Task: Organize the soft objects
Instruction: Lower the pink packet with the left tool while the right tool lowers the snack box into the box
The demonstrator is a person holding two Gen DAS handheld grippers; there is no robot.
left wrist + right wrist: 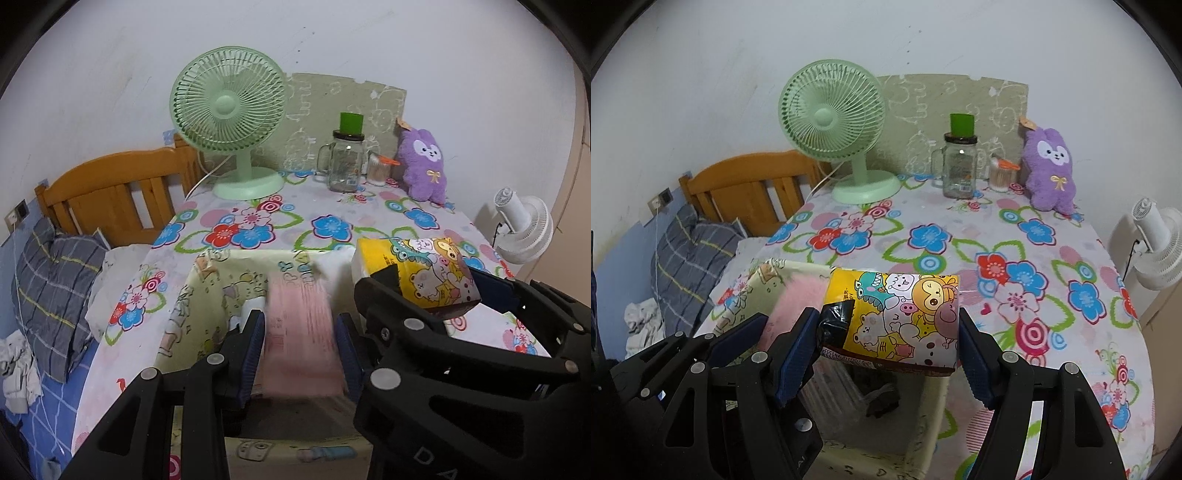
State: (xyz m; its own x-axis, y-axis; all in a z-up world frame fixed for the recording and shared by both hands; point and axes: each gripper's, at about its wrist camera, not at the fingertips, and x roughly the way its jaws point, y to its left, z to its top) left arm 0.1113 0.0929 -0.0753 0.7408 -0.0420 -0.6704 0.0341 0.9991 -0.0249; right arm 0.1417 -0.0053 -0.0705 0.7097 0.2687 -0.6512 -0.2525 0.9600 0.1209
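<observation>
Pink soft pack in clear wrap (301,332): clamped between the blue pads of the left claw (300,338), held over the open top of the pale yellow fabric bin with cartoon print (207,295). Motion-blurred in the left wrist view. In the right wrist view only a pink fuzzy patch (798,295) shows, left of the right claw, over the bin (772,271).

Yellow tissue pack with cartoon animal print (897,317): clamped sideways between the pads of the right claw (888,345), above the near right part of the bin. The left wrist view shows the same pack (417,273) from the side, with the right claw's black frame (439,306) around it.

Bin interior: visible only in the right wrist view, below the tissue pack; striped pale thing and a dark thing lie inside, not identifiable.

Bin stands on the counter with floral cloth (960,229). At the far edge, along the wall: green desk fan (229,122), clear glass mug-jar with green cap (345,158), small container of cotton swabs (378,170), purple plush rabbit (423,162). White fan (524,229) right of the counter. Left of it: wooden bed headboard (118,184), grey plaid pillow (55,288).
</observation>
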